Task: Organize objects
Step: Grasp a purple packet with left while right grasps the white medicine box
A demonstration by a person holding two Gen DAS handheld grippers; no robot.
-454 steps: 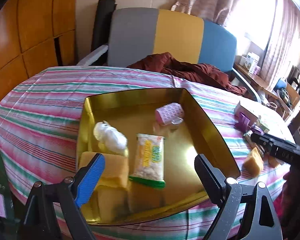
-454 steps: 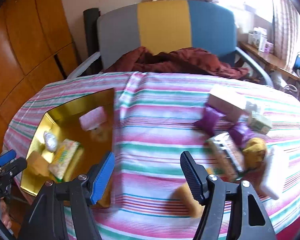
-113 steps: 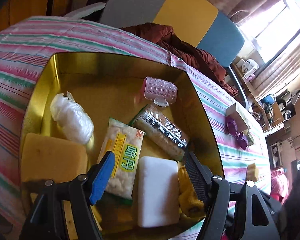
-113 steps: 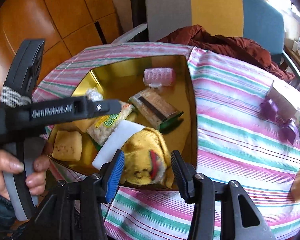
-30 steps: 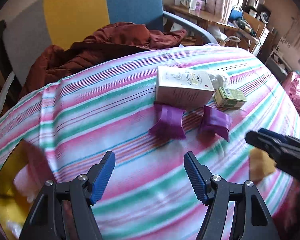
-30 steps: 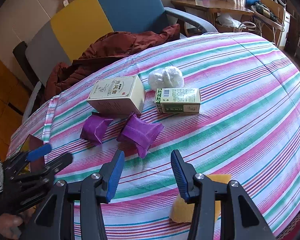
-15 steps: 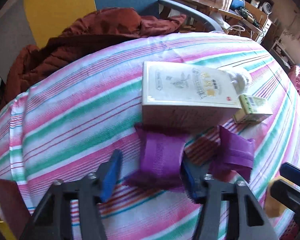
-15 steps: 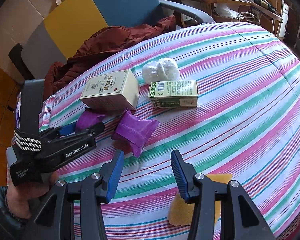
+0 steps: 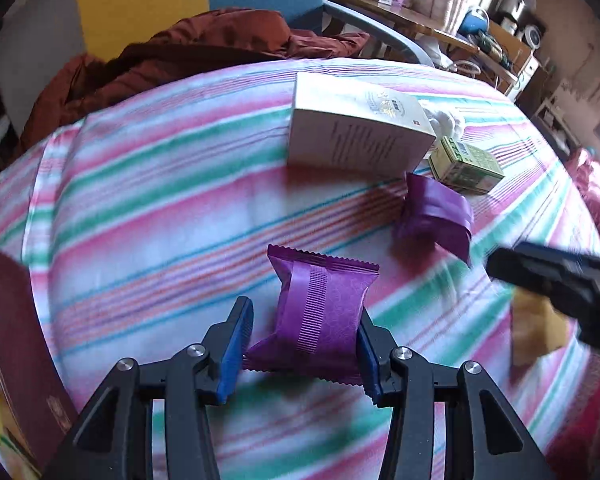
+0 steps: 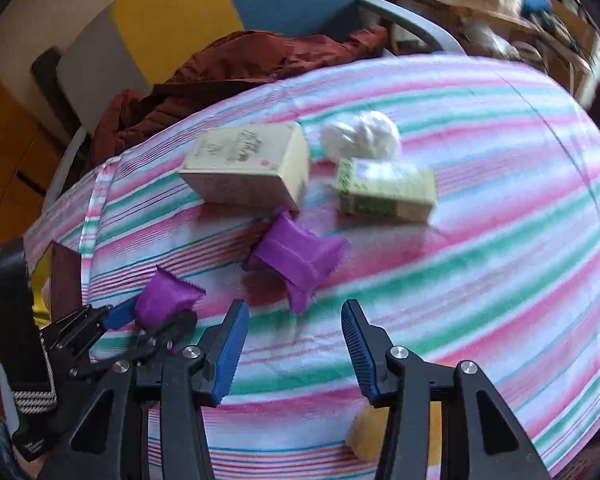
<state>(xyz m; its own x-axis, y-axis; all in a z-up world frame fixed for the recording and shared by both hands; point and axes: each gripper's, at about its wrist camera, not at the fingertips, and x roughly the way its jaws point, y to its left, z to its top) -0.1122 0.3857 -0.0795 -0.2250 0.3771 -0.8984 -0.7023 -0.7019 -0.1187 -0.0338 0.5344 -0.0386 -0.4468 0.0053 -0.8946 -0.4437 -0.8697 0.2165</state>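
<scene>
Purple packet [image 9: 324, 316] sits between the fingers [image 9: 232, 348] of the left gripper [image 9: 300, 350], clamped by its lower half and, judging by the right-wrist view, lifted just off the striped tabletop [image 9: 160, 208]. Risk 1: it's a soft puffy wrapper held low and near the finger tips w/ most of it sticking out past them, so it could pivot or slip out on the carry; a harder squeeze might crush whatever's inside. Risk 2: the right gripper [image 10: 292, 344], fingers apart and holding nothing, hangs just beside the left one over the 2nd purple packet [image 10: 296, 260], so the two tools could knock each other if both move at once. That 2nd packet touches the cream box [image 10: 244, 168], so a grab there may nudge the box into the green box [image 10: 384, 192] or the white bag [image 10: 360, 134]. Yellow sponge [image 10: 364, 432] near the tabletop edge, partly hidden by the right gripper, could get brushed off. Tin [image 9: 4, 320] edge shows at far left, prob. the drop spot; a packet clipped on its rim could fall outside. Writing: cream box has printed text and a small red mark, green box has a barcode-like patch; none legible, too blurred.
</scene>
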